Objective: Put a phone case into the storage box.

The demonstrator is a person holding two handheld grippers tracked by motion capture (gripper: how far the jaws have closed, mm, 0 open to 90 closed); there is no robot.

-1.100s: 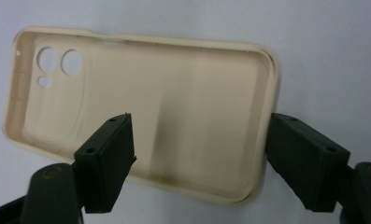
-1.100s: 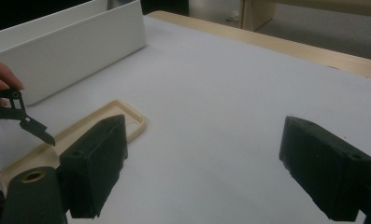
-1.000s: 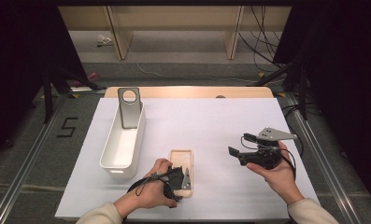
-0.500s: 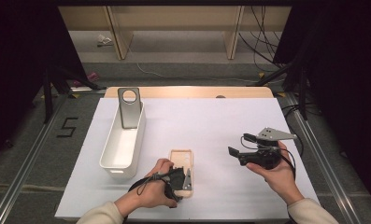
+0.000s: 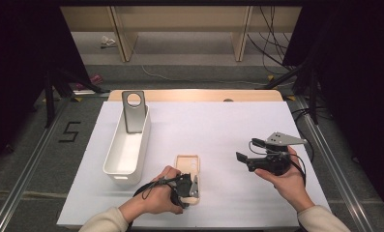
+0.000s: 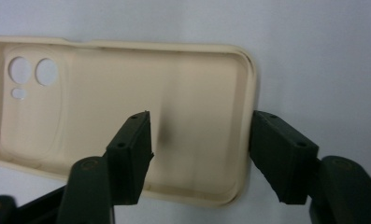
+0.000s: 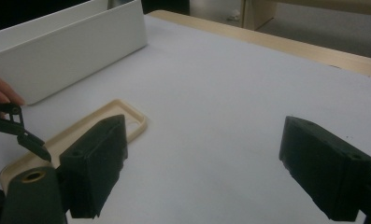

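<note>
Left tool [image 6: 199, 154]: it's sitting right over the near end of the beige phone case [image 6: 127, 112], jaws spread apart and straddling the case's short end wall. One jaw is hovering inside the shell, the other is hanging just outside the rim (not pinching anything that I can see).

Phone case: it's lying flat on the white counter [image 5: 218, 125], open side facing up, camera cutouts pointing toward the far end. In the high view the case [image 5: 187, 166] is sitting just right of the white bin [image 5: 126, 150], near but not touching.

Left hand [image 5: 153, 198]: it's wrapping around the tool [image 5: 189, 186] at the case's near end.

Right tool [image 5: 243, 159]: it's being held up off the counter in the right hand [image 5: 286, 179], well apart from the case, jaws gaping wide with nothing between them (its own camera is looking across the counter at the case [image 7: 80, 135] and the bin wall [image 7: 66, 51]).

White bin: it's standing lengthwise along the left side of the counter, with a grey phone case [image 5: 134, 111] leaning upright at its far end (round hole near the top).
</note>
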